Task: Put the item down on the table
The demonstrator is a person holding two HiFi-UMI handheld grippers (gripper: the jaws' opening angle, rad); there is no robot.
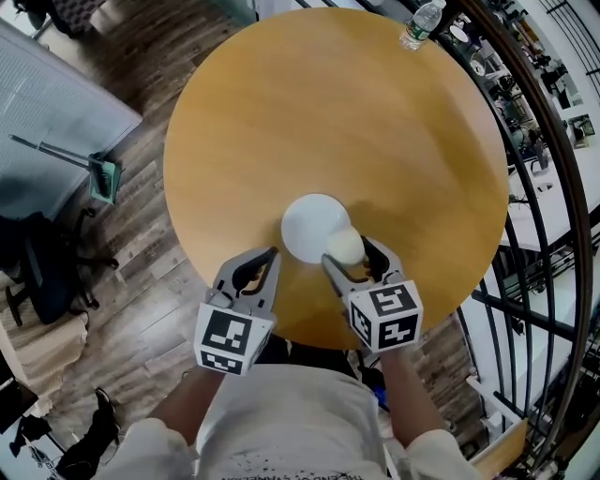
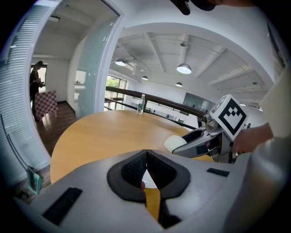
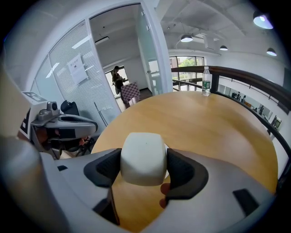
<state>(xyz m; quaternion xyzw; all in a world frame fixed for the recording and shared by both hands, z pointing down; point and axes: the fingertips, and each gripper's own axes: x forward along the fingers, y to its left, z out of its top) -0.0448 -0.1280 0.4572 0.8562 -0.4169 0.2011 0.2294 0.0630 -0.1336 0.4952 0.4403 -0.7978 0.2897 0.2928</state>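
A pale cream, rounded block (image 3: pixel 142 157) sits squeezed between the pads of my right gripper (image 3: pixel 143 167), which is shut on it. In the head view the block (image 1: pixel 345 247) hangs at the right rim of a white plate (image 1: pixel 307 223) on the round wooden table (image 1: pixel 328 112), near its front edge. My left gripper (image 1: pixel 273 255) is just left of the plate, shut with nothing in it; its pads (image 2: pixel 136 166) meet. From the left gripper view the block (image 2: pixel 174 143) shows at the right gripper's tip (image 2: pixel 196 142).
A clear water bottle (image 1: pixel 421 22) stands at the table's far right edge, also seen as a bottle (image 3: pixel 206 81) in the right gripper view. A black railing (image 1: pixel 525 141) curves along the right side. A person (image 3: pixel 117 77) stands far off by glass walls.
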